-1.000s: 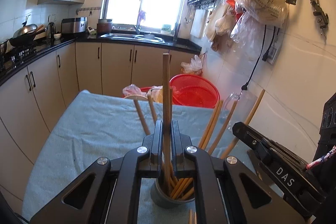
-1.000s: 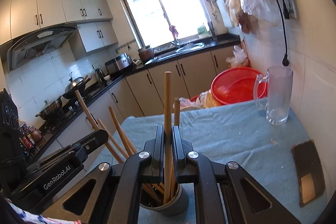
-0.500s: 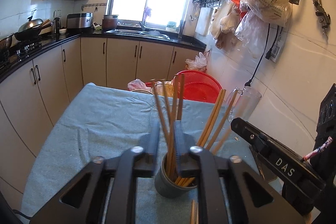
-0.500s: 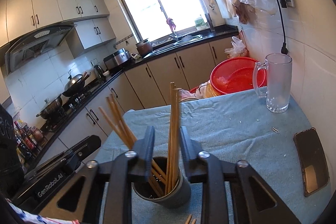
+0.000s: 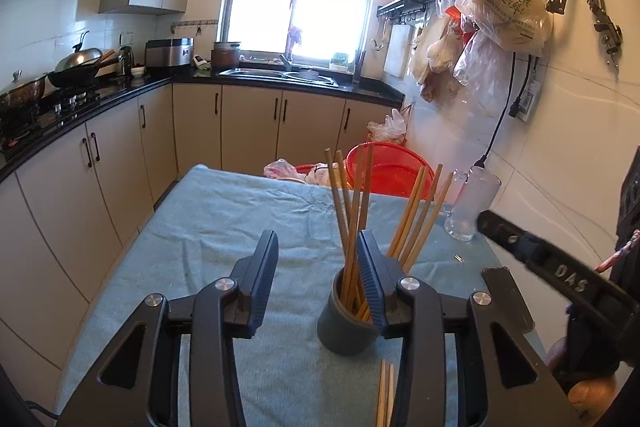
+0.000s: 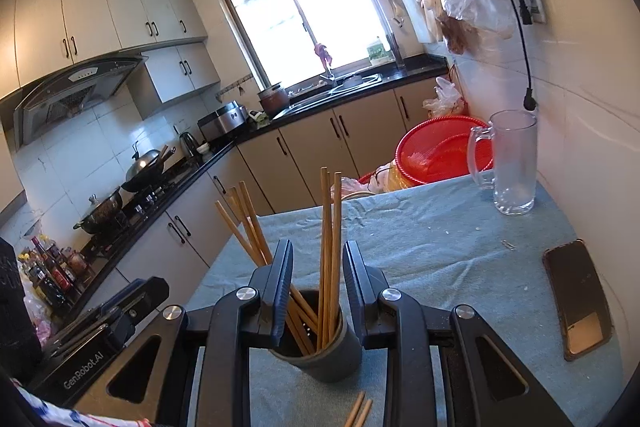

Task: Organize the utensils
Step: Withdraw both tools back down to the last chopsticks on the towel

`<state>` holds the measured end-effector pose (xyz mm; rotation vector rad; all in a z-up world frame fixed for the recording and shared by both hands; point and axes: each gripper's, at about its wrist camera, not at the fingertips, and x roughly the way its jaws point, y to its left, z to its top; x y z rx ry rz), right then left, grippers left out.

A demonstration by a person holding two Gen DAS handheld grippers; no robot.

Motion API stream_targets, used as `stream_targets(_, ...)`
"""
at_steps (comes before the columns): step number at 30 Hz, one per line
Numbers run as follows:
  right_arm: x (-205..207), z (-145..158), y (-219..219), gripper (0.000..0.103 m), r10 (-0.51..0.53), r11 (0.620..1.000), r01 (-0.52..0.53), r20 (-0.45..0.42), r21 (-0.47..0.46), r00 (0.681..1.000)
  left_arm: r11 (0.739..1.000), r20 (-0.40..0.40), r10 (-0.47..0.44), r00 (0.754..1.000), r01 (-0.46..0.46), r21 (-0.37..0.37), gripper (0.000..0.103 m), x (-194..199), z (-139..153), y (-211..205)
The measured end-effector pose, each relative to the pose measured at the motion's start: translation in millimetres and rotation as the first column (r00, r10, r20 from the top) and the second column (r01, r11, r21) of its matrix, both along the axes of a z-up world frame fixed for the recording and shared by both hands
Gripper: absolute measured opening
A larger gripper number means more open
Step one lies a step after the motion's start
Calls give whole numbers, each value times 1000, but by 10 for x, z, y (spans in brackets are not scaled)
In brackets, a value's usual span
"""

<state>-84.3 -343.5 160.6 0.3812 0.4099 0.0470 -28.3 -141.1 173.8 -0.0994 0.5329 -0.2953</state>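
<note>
Several wooden chopsticks [image 5: 352, 227] stand fanned out in a dark grey cup [image 5: 346, 327] on the table's pale blue cloth [image 5: 224, 211]. Upright cup, sticks leaning in two loose groups, one toward the kitchen counter side, one toward the wall.

Left gripper [image 5: 318, 247]: jaws opening, nothing between the pads. Its right-hand finger sits in front of the cup's rim and overlaps some sticks in this view; contact cannot be judged. Left-hand finger is over bare cloth, well apart from the cup.

Right gripper [image 6: 316, 259]: jaws opening too. From its own camera the cup [image 6: 320, 351] lies between the two fingers, and three sticks [image 6: 330, 227] rise through the gap (none pressed by either pad, daylight on both sides). More sticks lean out past the left finger.

Two loose chopsticks [image 5: 385, 391] lie flat on the cloth just in front of the cup, near the bottom edge; the right wrist view shows their tips [image 6: 360, 407] too.

Other items on the table:
- clear glass mug [image 6: 512, 163], empty, at the far corner by the wall, well apart from the cup
- phone [image 6: 576, 299] lying flat, screen up, near the wall edge
- small pale scraps on the cloth between mug and phone

Beyond the table's far end: red plastic basket [image 6: 436, 151] and some plastic bags. Each gripper's body shows at the edge of the other's view.
</note>
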Motion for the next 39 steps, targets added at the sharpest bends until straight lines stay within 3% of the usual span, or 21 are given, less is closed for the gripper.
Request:
stream_targets(1, -39, 8, 3, 33, -3, 1000, 3, 0, -3, 1000, 1000, -5, 1, 1000, -1, -4, 44, -30, -10, 28)
stream_targets(3, -196, -31, -8, 48, -11, 1000, 11, -9, -14, 1000, 1000, -26, 5, 1000, -5, -12, 47, -121, -58, 119)
stream_targets(5, -335, -141, -9, 54, -13, 1000, 12, -39, -22, 999, 1000, -49, 8, 999, -9, -13, 49, -205, -128, 193)
stream_targets(11, -632, -948, 153, 54, 72, 995, -87, -280, -39, 957, 999, -192, 34, 981, -39, -21, 50, -452, -542, 454)
stream_targets(13, -682, -1122, 214, 53, 85, 993, -107, -328, -51, 941, 999, -236, 50, 970, -53, -4, 50, -537, -688, 509)
stream_targets(15, -731, -1287, 278, 44, 101, 991, -128, -367, -49, 925, 997, -248, 77, 966, -72, 26, 50, -629, -787, 554)
stream_targets(19, -753, -1447, 431, 42, 129, 985, -165, -405, -55, 905, 993, -279, 114, 954, -103, 55, 50, -790, -946, 653)
stream_targets(23, -723, -1515, 604, 42, 131, 976, -191, -427, -101, 895, 993, -304, 117, 946, -109, 43, 50, -809, -987, 703)
stream_targets(32, -642, -1620, 830, 35, 31, 945, -183, -481, -272, 876, 995, -291, 103, 951, -93, 47, 50, -818, -983, 649)
stream_targets(36, -572, -1616, 806, 18, -1, 939, -169, -493, -300, 870, 996, -313, 84, 946, -71, 53, 50, -805, -1051, 590)
stream_targets(39, -561, -1610, 627, 16, -27, 949, -135, -502, -284, 865, 997, -325, 68, 943, -51, 60, 50, -813, -1078, 545)
